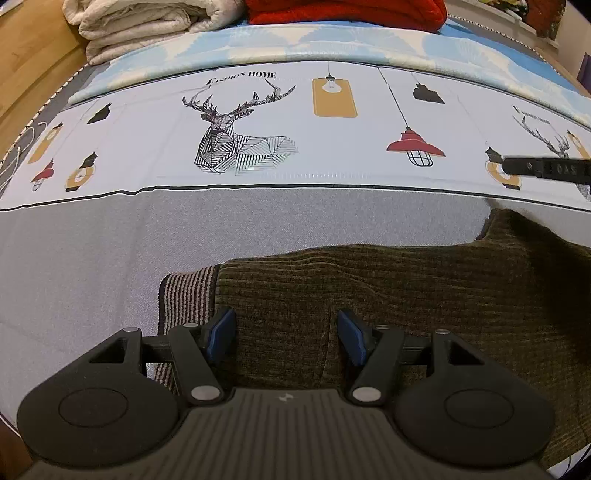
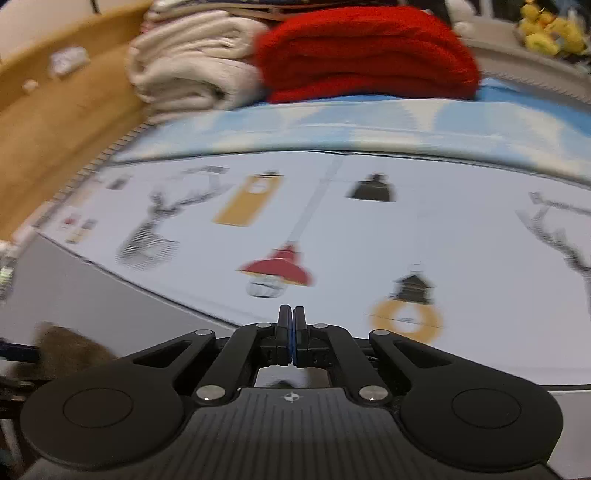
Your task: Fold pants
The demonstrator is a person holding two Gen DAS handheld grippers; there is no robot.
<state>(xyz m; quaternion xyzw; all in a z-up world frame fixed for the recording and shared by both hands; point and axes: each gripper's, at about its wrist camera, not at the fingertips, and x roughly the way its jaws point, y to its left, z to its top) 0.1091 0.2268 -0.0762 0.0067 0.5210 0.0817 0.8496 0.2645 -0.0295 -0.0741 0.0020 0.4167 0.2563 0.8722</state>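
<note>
Pants [image 1: 369,295] folded on bed sheet [image 1: 110,258], soft, limp.
Left gripper [image 1: 286,332] spread above pants; right gripper [image 2: 291,339] pressed together, empty. Best pinched at striped waistband [image 1: 188,295] edge.

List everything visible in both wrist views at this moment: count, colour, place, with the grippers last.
Olive-brown ribbed pants: one, striped waistband at left, lying flat on the bed's near grey part.
Printed bedsheet: one, grey and white with deer and lamp prints, covering the bed.
Light-blue patterned cover: one, across the far part of the bed.
Cream folded blanket: one, far left.
Red folded blanket: one, beside the cream one.
Yellow plush toys: blurred, count unclear, far right.
Left gripper: black, blue pads, open above the pants.
Right gripper: black, shut, nothing between the fingers.
</note>
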